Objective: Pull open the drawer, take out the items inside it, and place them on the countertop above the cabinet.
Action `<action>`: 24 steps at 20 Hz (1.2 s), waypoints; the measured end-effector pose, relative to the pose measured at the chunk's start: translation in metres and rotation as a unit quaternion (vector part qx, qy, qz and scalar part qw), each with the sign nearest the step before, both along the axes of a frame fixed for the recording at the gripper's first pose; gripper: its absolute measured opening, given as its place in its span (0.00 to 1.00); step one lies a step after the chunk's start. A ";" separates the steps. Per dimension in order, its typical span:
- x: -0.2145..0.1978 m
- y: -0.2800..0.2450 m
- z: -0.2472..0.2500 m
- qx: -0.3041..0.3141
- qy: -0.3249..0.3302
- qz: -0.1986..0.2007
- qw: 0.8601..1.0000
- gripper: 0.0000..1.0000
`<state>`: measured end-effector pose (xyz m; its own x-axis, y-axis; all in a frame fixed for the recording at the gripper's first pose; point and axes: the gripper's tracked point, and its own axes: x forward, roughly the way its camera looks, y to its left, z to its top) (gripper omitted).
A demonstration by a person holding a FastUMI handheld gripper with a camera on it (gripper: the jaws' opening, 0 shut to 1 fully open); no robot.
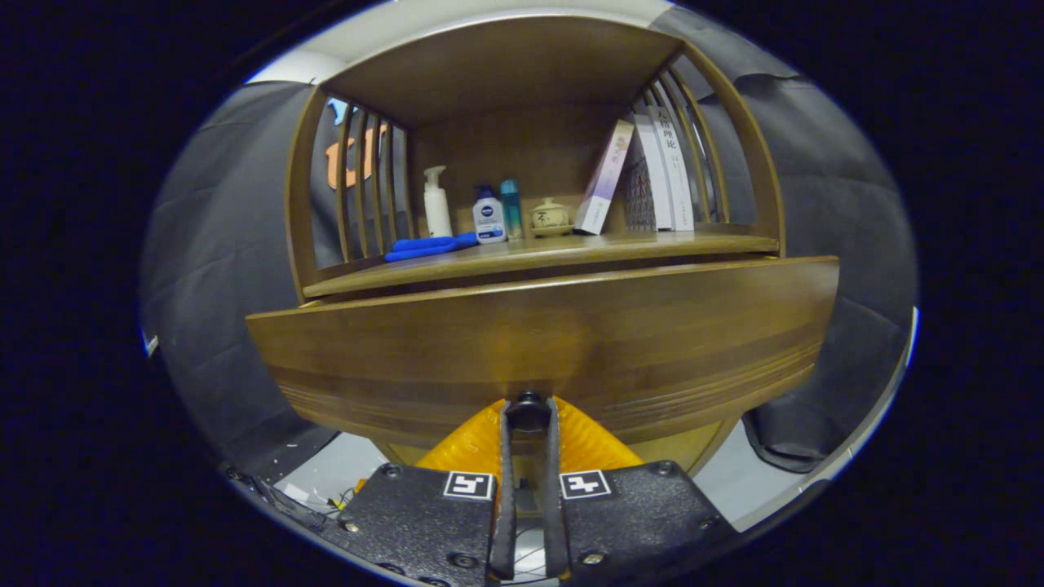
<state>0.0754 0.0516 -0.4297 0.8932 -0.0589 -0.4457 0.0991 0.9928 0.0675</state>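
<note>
Closing our gripper [528, 405] on the dark knob [528, 410], we are pinching it with both fingers nearly together against the drawer [538, 342] front. Farther back, on the countertop [571, 247], we are seeing a blue cloth [431, 246] at left, bottles [488, 215], a small pot [550, 216] and leaning books [652, 175] at right.
</note>
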 end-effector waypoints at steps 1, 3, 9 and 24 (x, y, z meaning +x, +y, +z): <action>-0.005 0.001 0.002 0.000 0.000 -0.001 1.000 0.17; -0.020 0.003 0.004 0.004 0.002 0.000 1.000 0.17; -0.061 0.005 0.007 0.002 0.009 0.009 1.000 0.17; -0.120 0.015 0.007 -0.019 0.036 0.050 0.998 0.17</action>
